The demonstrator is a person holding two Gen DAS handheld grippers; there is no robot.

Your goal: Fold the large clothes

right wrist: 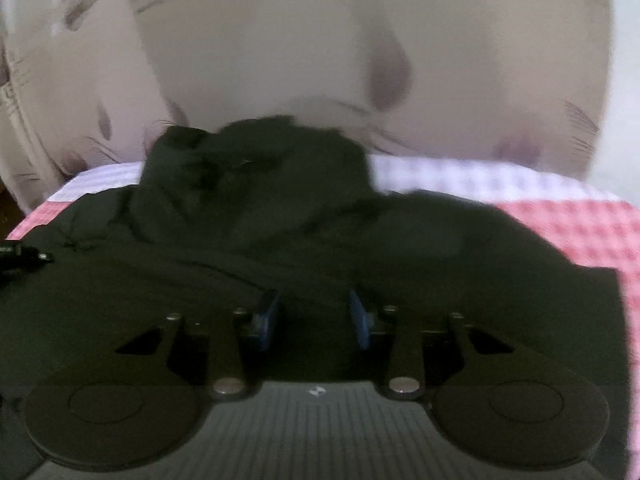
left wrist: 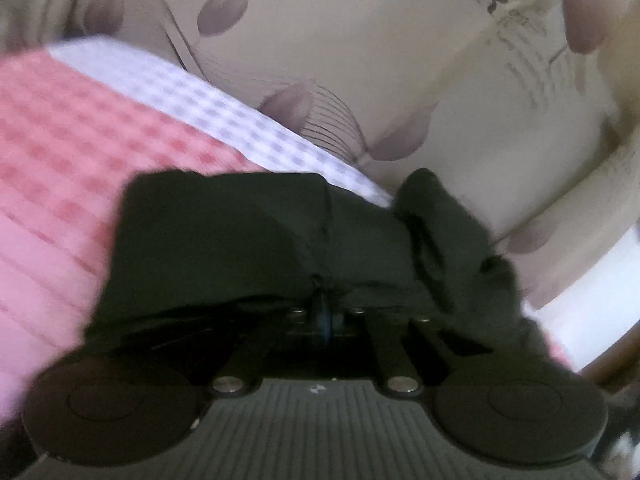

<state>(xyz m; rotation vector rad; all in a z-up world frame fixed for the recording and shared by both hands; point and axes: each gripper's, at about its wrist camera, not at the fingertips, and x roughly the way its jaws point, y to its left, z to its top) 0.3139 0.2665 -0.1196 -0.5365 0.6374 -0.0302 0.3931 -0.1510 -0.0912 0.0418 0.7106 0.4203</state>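
Little readable text is showing

A large dark serif "R" is standing on the beige leaf-patterned bedding (left wrist: 400, 40) at the upper right of the left wrist view; the smaller lines under it are blurring beyond reading; a small white emblem is sitting on each gripper's ribbed body, with no letters legible.

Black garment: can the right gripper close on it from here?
Probably yes. The right gripper has its jaws apart directly over the black garment, nothing between; whether its pads touch cloth is unclear.
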